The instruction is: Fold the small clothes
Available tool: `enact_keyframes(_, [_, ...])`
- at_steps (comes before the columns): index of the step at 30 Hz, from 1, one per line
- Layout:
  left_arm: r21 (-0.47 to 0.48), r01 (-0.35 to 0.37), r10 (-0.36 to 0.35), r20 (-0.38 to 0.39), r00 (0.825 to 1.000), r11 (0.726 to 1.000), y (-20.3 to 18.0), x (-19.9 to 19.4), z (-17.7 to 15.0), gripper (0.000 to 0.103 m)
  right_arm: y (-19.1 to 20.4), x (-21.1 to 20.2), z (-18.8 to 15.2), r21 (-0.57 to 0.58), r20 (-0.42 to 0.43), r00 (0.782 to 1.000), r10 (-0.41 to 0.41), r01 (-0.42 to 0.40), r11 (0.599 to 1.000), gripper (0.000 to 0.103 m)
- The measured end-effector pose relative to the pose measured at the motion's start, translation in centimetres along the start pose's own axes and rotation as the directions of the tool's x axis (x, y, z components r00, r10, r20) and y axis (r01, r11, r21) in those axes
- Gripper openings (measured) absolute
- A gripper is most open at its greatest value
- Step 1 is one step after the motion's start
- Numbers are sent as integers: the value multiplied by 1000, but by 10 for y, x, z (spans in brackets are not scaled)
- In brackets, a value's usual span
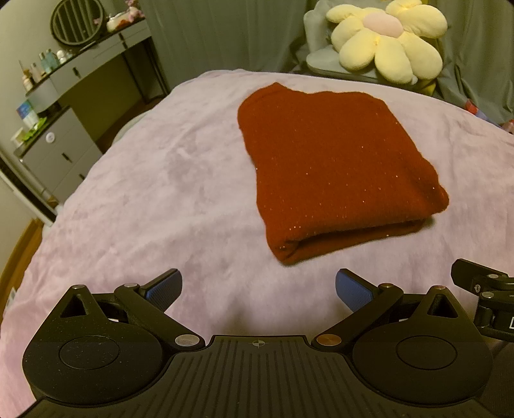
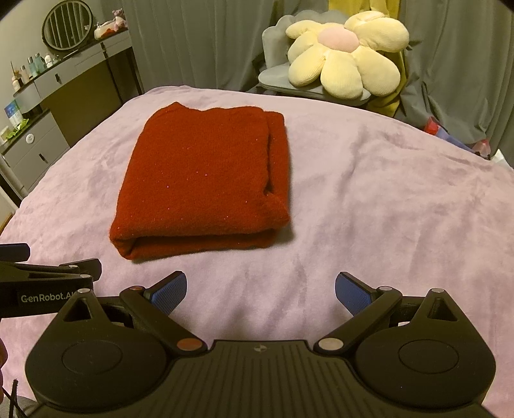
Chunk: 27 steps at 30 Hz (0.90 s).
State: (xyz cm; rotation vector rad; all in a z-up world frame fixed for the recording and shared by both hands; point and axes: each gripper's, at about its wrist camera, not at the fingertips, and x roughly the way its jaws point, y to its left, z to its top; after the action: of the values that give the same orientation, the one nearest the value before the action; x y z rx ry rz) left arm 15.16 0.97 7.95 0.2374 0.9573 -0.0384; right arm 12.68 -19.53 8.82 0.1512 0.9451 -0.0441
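Observation:
A dark red knitted garment [image 1: 334, 167] lies folded into a thick rectangle on the lilac blanket [image 1: 160, 193]. It also shows in the right wrist view [image 2: 199, 183], with its folded edge toward me. My left gripper [image 1: 258, 289] is open and empty, held above the blanket just in front of the garment's near edge. My right gripper [image 2: 261, 291] is open and empty, in front of the garment and a little to its right. The left gripper's body [image 2: 48, 286] shows at the left edge of the right wrist view.
A yellow flower-shaped cushion [image 2: 347, 58] sits on a grey chair [image 2: 276, 80] behind the bed. A grey dresser [image 1: 64, 141] with bottles and a round mirror [image 1: 77, 21] stands at the left. Grey curtains hang behind.

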Motion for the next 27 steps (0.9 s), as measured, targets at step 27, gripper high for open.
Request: enact_keyframes(27, [22,-19,19,-7,1000,1000,-5,1,-3,103,-2,0,0,0,12,1000,-10,10,1000,99])
